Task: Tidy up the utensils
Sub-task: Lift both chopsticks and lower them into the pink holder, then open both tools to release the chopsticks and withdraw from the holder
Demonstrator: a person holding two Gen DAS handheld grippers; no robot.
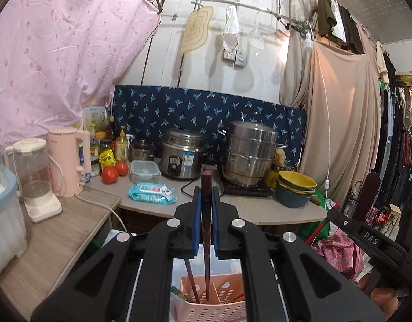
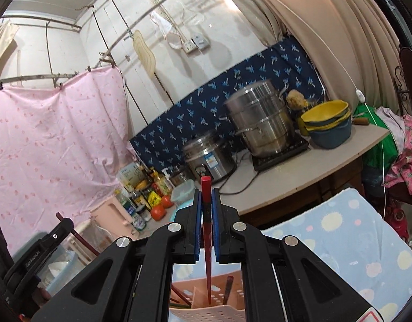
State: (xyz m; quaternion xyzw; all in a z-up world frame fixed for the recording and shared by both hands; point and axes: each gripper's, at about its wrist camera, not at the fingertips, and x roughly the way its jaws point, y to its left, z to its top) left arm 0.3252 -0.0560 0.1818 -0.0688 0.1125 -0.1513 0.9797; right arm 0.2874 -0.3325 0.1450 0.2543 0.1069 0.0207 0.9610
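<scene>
My left gripper point(image 1: 206, 193) is shut on a dark maroon chopstick point(image 1: 206, 241) held upright, its tip down inside a pink perforated utensil holder point(image 1: 219, 306) below the jaws. Another dark chopstick point(image 1: 191, 281) leans in the holder. My right gripper point(image 2: 206, 196) is shut on a red chopstick point(image 2: 207, 263), its tip down in the same pink holder point(image 2: 214, 314), which holds other utensils point(image 2: 227, 289). The right gripper's body shows at the right of the left wrist view point(image 1: 367, 236); the left gripper's body shows at the lower left of the right wrist view point(image 2: 39, 252).
A counter point(image 1: 232, 209) carries a rice cooker point(image 1: 181, 155), a steel steamer pot point(image 1: 248, 153), stacked bowls point(image 1: 295, 187), tomatoes point(image 1: 110, 174), a wipes pack point(image 1: 152, 193), bottles, a pink kettle point(image 1: 69, 158) and a blender point(image 1: 35, 177). A patterned blue cloth point(image 2: 340, 241) lies under the holder.
</scene>
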